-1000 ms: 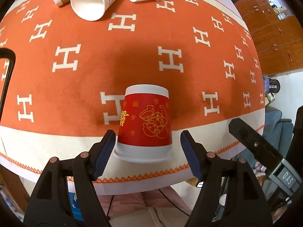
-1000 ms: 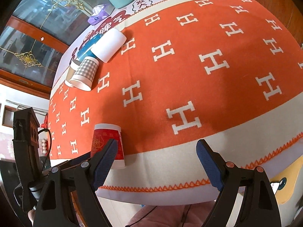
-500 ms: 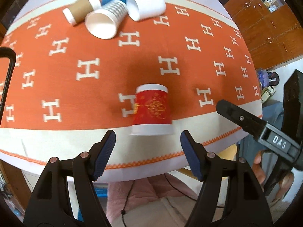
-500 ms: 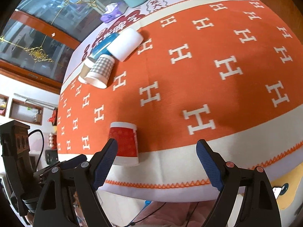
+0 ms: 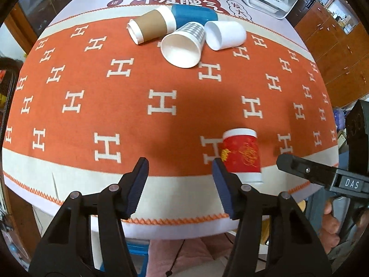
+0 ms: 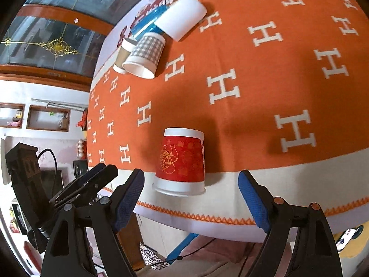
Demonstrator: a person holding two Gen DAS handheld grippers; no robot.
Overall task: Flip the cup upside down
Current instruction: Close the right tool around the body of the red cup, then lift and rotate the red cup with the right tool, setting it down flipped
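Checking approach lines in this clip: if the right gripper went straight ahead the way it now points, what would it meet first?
Most likely the red cup. It stands rim-down on the orange tablecloth, just ahead of the open right gripper and left of its centre line, nearer the left finger. Depth is hard to judge through the fisheye.

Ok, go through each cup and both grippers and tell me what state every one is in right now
Red paper cup with gold print: upside down, wide rim on the cloth, near the table edge.
Grey checked paper cup: lying on its side, mouth open to view.
Brown sleeved paper cup: on its side.
Plain white paper cup: on its side.
Blue cup: on its side.
Left gripper: open, empty.
Right gripper: open, empty.
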